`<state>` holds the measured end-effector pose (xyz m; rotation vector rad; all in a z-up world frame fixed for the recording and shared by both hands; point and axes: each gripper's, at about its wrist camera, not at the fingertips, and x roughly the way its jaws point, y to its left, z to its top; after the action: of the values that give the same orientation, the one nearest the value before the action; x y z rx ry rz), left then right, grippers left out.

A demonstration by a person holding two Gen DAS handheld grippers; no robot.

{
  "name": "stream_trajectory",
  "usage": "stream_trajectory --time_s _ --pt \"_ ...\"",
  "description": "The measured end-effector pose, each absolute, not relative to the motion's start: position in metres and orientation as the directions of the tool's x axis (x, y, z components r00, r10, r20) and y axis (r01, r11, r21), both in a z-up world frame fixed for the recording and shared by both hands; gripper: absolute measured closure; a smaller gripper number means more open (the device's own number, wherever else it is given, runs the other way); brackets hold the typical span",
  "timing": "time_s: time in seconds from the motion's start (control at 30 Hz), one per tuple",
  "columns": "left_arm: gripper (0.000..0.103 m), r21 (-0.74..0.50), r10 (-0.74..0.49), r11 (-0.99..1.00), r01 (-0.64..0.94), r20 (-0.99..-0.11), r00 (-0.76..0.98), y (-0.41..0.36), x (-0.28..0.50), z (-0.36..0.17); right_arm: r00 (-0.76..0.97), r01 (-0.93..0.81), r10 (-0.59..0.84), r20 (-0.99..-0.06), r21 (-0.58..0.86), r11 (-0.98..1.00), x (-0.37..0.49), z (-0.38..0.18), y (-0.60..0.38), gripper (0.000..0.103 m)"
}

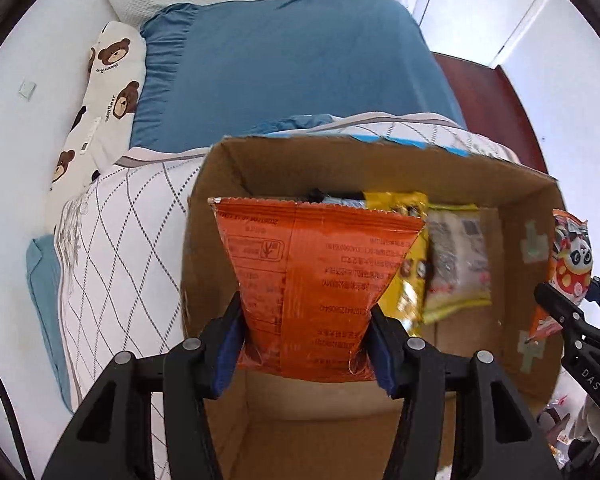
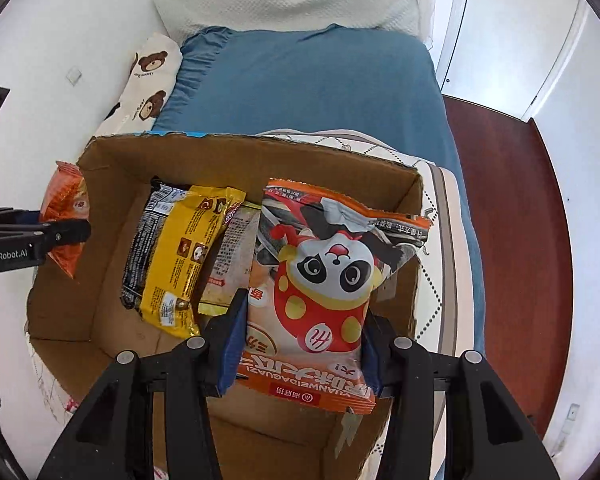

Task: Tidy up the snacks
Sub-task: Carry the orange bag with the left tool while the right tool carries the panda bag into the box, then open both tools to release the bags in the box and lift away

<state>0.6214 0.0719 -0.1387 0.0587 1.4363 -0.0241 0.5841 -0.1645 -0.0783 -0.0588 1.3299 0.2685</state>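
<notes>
While grippers hold two packets (image 1: 312,280) (image 2: 320,292) – three boxed (image 2: 172,264).

Both views are brightly and evenly lit by daylight; white walls (image 2: 588,128) are nearly blown out. Soft shadow is cast inside the cardboard box (image 1: 532,216). Glare is seen on the orange snack bag (image 1: 312,280) foil. Strong fisheye bending w/ dark vignette is seen at corners. Slight blur is noted on the packets in the box, esp. in left wrist view; centre is otherwise sharp.
</notes>
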Motion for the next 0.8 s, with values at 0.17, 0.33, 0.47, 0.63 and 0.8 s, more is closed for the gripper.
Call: stream_trajectory --time_s 0.17,0.33,0.47,0.63,0.8 --pt "0.046 0.024 0.018 0.999 0.041 -0.989 0.145 0.078 0.64 -0.156 0.169 -0.215 0.118 -0.978 0.08 0.973 0.61 -0.102 -0.157 0.034" --pt "0.005 -0.025 -0.028 0.999 0.022 -0.989 0.143 0.081 0.648 -0.165 0.156 -0.145 0.129 -0.979 0.107 0.984 0.618 -0.113 -0.159 0.001" --pt "0.005 -0.058 -0.059 0.998 0.015 -0.988 0.144 0.08 0.643 -0.169 0.135 -0.121 0.146 -0.98 0.13 0.984 0.611 -0.122 -0.157 0.001" --pt "0.005 -0.044 -0.046 0.999 0.018 -0.983 0.175 0.075 0.622 -0.171 0.145 -0.067 0.138 -0.98 0.13 0.989 0.595 -0.132 -0.151 0.001" --pt "0.005 -0.055 -0.058 0.998 0.02 -0.972 0.227 0.071 0.588 -0.165 0.174 -0.04 0.149 -0.973 0.145 0.989 0.566 -0.127 -0.148 0.001"
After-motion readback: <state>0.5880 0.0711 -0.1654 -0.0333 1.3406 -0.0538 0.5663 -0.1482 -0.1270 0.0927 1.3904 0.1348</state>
